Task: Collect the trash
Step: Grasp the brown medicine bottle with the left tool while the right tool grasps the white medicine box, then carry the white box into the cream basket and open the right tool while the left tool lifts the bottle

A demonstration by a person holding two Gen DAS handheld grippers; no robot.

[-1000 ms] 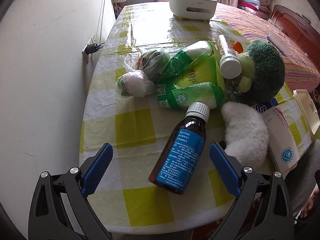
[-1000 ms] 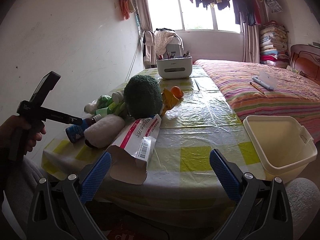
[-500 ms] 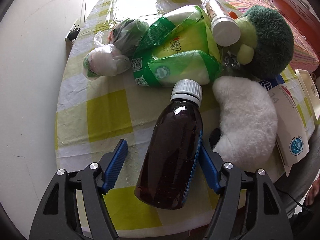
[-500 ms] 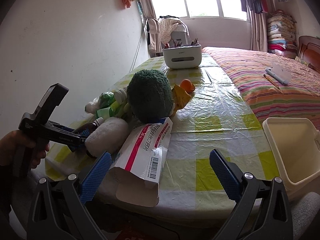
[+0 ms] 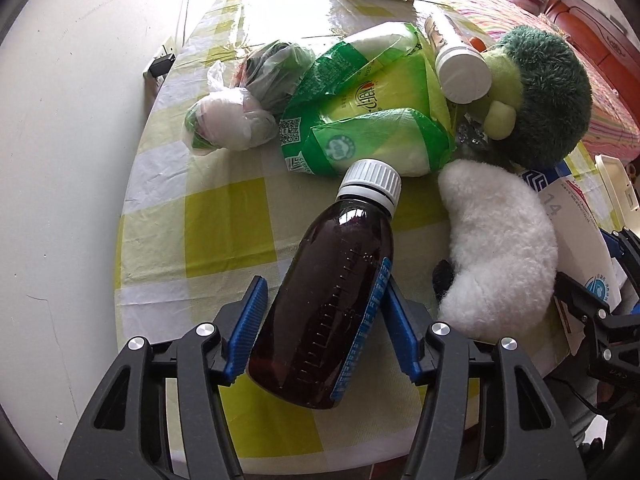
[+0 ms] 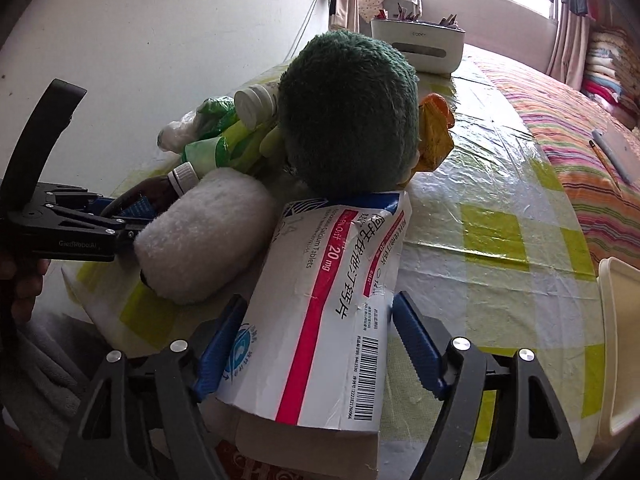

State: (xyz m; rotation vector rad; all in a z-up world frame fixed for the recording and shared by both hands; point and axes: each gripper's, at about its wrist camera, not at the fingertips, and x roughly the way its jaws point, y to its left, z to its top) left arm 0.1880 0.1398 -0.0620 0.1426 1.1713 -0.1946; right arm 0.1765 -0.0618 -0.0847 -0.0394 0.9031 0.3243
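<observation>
Brown bottle between closing left tool; closing right tool half-hidden behind carton.

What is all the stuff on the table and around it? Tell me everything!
brown bottle: one, white cap, lying between the left gripper's fingers
medicine box: one, white and red, table's near edge
plush toy: one, dark green, mid-table
fluffy white toy: one, beside the bottle
green packets: a heap, behind the bottle
white-capped jar: one, against the plush
white organiser: one, far end
cream bin: one, right edge
left gripper: closing round the bottle
right gripper: closing round the box
</observation>
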